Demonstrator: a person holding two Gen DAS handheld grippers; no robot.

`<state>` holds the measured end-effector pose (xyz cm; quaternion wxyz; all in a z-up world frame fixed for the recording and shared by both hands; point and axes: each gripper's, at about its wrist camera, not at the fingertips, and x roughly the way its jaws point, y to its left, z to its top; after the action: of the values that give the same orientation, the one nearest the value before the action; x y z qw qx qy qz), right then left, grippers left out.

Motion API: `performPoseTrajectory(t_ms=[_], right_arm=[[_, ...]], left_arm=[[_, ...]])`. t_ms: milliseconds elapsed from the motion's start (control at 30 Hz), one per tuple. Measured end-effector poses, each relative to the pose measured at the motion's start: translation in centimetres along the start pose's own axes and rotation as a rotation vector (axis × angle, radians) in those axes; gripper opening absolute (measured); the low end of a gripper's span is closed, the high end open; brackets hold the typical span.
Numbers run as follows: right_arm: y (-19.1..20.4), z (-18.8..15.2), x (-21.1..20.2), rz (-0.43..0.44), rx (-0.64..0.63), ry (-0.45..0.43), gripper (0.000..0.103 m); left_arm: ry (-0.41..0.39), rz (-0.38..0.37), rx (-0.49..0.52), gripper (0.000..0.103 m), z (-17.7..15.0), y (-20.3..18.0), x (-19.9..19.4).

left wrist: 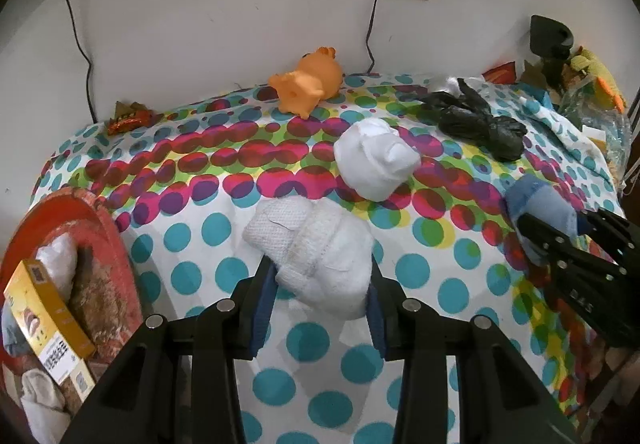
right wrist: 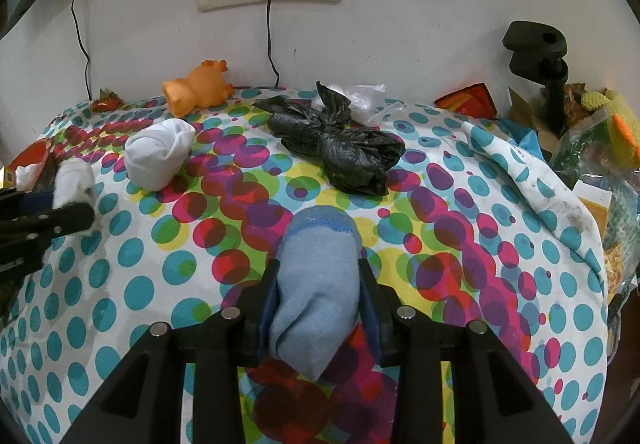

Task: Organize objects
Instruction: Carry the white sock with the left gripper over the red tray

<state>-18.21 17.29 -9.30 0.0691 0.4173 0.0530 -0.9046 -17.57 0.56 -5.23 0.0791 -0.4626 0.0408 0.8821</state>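
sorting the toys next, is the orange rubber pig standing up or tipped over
Tipped over. The orange rubber pig lies on its side on the dotted cloth near the wall, its stubby legs sticking out sideways rather than down.

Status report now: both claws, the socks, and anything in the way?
Left claw shut on white sock roll. Right claw shut on blue sock roll. Second white roll loose on cloth. Red basket left, path open.

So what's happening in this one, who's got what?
A person is tidying a polka-dot tablecloth with two handheld grippers. The left gripper is shut on a rolled white sock, with the red basket of items just to its left. The right gripper is shut on a rolled blue sock. Another white sock, an orange toy and a black plastic bag lie on the cloth.
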Motion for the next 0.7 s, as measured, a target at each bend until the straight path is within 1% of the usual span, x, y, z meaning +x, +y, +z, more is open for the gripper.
performPoseTrajectory(t_ms=[333, 467, 700], right_arm=[[0.5, 0.0, 0.1, -0.029, -0.026, 0.004, 0.038], [0.6, 0.1, 0.1, -0.033, -0.030, 0.004, 0.038], [0.8, 0.0, 0.1, -0.039, -0.038, 0.004, 0.038]], left_arm=[[0.016, 0.017, -0.019, 0.037, -1.3, 1.7, -1.8], [0.008, 0.017, -0.029, 0.038, -1.8, 2.7, -2.9], [-0.002, 0.041, -0.049, 0.038, -2.6, 5.0, -4.5]])
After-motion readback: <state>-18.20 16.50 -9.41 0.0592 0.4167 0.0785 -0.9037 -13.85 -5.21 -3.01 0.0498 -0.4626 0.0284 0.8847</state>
